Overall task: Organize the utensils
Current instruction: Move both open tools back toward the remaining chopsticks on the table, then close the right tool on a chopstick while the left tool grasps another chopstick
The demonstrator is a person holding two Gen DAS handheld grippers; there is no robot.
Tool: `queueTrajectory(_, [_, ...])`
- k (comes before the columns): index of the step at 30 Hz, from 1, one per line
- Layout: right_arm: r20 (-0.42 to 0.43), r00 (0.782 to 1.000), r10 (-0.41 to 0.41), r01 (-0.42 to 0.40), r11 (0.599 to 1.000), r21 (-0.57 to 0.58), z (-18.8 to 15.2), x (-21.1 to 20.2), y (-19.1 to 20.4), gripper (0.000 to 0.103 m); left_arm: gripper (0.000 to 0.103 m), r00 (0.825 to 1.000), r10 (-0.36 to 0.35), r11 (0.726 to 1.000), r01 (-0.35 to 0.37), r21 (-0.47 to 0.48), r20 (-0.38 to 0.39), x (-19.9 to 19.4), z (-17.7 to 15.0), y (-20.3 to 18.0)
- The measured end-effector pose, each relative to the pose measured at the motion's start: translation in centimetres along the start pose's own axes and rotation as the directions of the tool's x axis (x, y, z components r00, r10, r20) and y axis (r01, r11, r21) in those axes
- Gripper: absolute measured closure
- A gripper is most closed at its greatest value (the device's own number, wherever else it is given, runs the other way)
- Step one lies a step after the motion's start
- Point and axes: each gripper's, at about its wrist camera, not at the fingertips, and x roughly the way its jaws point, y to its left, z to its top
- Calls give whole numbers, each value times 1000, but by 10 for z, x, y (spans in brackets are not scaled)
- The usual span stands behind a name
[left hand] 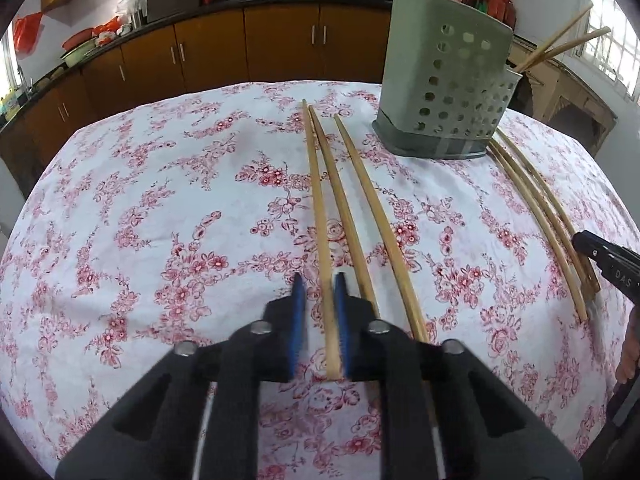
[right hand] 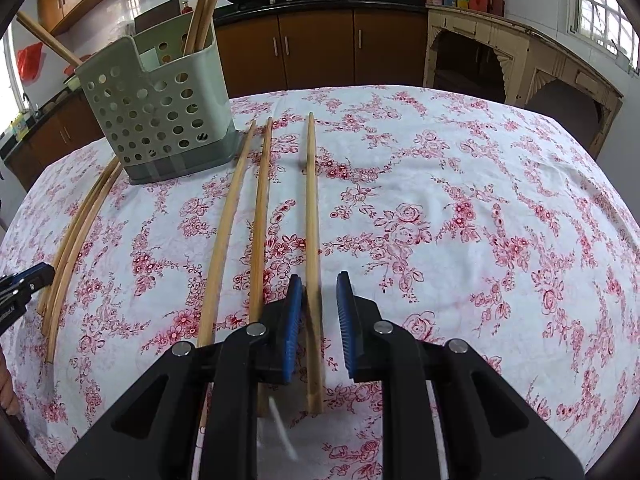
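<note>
The grey perforated utensil holder (left hand: 444, 80) is standing on the flowered tablecloth (left hand: 160, 200), with several chopsticks in the holder (right hand: 204, 8) already leaning out of its top. Six more are lying flat on the cloth, three on each side of the holder, their far tips reaching about level with its base.

The left gripper (left hand: 318, 280) is working on the trio lying to the holder's left in its own view. Its jaws are closing down to almost nothing on the outer left chopstick (left hand: 316, 184), the one of that trio farthest from the holder, gripping it near its close end while it is still lying on the cloth.

The right gripper (right hand: 320, 280) is sitting over the trio on the holder's other side. Its jaws are standing only narrowly apart around the outer right chopstick (right hand: 311, 200), again the one farthest from the holder; the stick is touching the left pad, while a gap is showing at the right pad, so nothing is being gripped
</note>
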Motion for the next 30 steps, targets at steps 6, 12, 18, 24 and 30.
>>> queueTrajectory(6, [5,999,-39,39,998,40,7,4,-19,95,95,999,37,997,-38,-63,-10,5,9,29])
queueTrajectory(12, [7,998,-65,64,990,129,16,9,-56,95,94,1000,25,997,-24,-69,8,5,8,47])
queueTrajectory(18, [10,997,-72,70,990,123,16,10,-52,95,90,1000,10,998,-8,-65,26,3,5,46])
queueTrajectory(24, [11,998,-64,62,990,130,16,10,-54,95,90,1000,4,998,-2,-70,26,3,4,48])
queueTrajectory(30, [12,998,-59,57,989,134,15,9,-56,95,89,1000,0,997,1,-72,26,3,5,48])
